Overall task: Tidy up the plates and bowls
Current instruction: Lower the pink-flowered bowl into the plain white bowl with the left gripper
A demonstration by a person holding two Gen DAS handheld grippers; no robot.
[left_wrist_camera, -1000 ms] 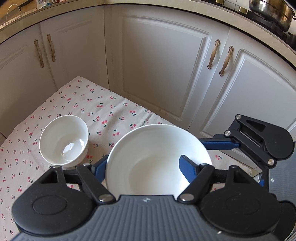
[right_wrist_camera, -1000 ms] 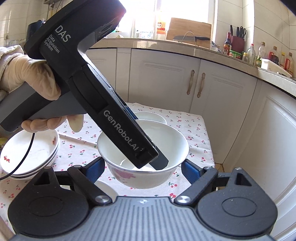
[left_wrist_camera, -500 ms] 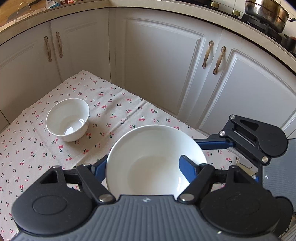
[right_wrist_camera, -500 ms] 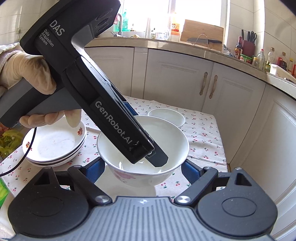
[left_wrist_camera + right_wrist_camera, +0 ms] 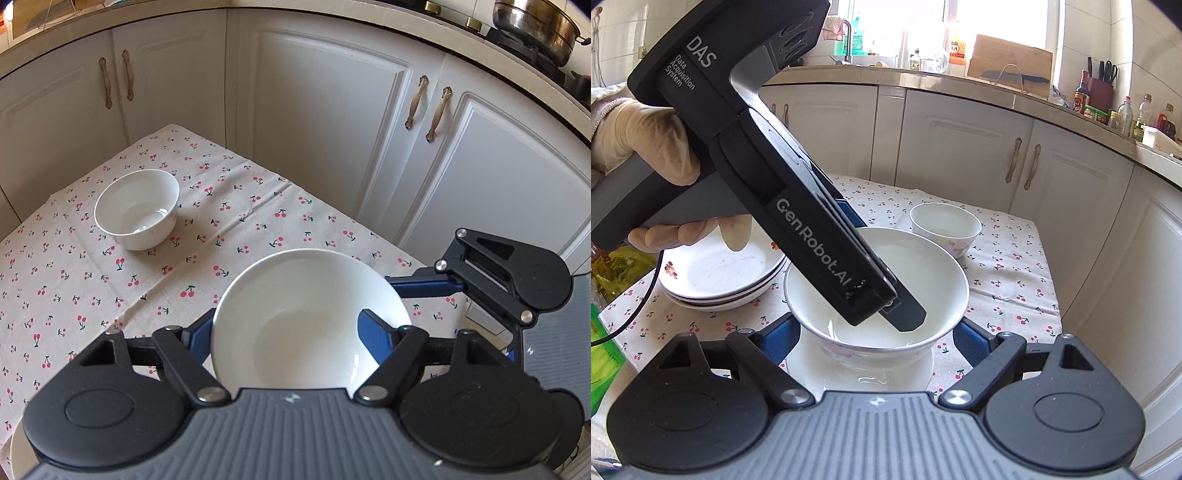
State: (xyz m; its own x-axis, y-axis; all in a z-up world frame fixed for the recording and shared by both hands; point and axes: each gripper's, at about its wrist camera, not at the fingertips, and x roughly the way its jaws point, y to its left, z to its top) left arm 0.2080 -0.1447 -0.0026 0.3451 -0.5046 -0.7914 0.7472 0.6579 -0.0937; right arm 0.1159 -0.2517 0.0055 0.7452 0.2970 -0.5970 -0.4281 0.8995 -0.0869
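Note:
My left gripper [image 5: 295, 332] is shut on the rim of a large white bowl [image 5: 310, 317], one finger inside and one outside, and holds it above the table. In the right wrist view the same bowl [image 5: 923, 280] hangs above a white plate [image 5: 864, 373], with the left gripper body [image 5: 812, 206] reaching into it. My right gripper [image 5: 875, 332] is open, its blue fingers either side of the bowl and clear of it. A small white bowl [image 5: 137, 208] stands on the cherry-print tablecloth [image 5: 240, 229]; it also shows in the right wrist view [image 5: 945, 227].
A stack of white plates [image 5: 720, 273] sits at the left of the table. White cabinet doors [image 5: 325, 122] stand close behind the table. A green and yellow packet [image 5: 605, 325] lies at the left edge. The right gripper shows in the left wrist view [image 5: 509, 280].
The large bowl has risen with my left gripper. The small bowl and the table look farther away. A white plate now shows under the lifted bowl.

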